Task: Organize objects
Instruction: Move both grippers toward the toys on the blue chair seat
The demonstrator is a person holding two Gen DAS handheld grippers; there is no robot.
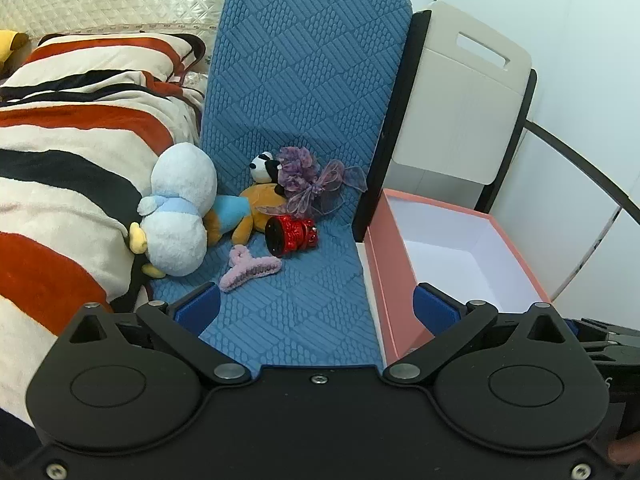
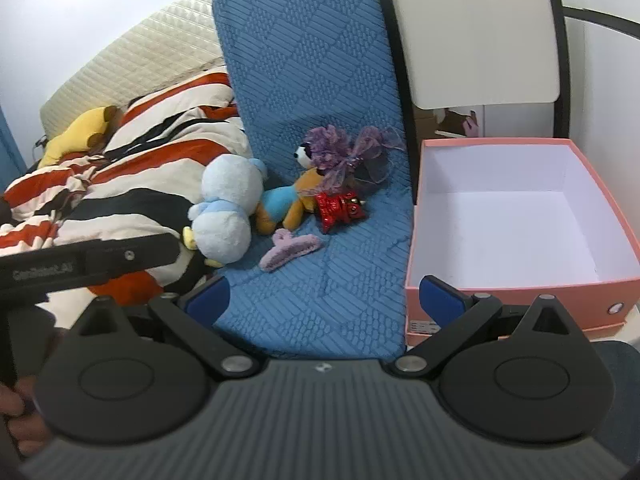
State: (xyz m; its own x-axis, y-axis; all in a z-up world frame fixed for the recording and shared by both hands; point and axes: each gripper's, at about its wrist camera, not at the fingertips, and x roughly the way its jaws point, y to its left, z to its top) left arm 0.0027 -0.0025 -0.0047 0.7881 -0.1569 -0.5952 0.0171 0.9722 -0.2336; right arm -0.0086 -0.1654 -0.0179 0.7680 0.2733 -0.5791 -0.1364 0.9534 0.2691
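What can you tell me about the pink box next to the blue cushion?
The pink box is an open, lidless rectangular box that looks like cardboard, salmon pink outside and plain white inside, with nothing in it. A small metal eyelet sits low on its near wall at the right, and a label strip shows at the lower left corner. It stands upright, its left side against the edge of the blue cushion. Neither gripper touches it.

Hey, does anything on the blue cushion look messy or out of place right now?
Yes. The white plush, orange plush, purple bow, red trinket and pink hair claw lie jumbled on the blue cushion, while the pink box beside it holds nothing.
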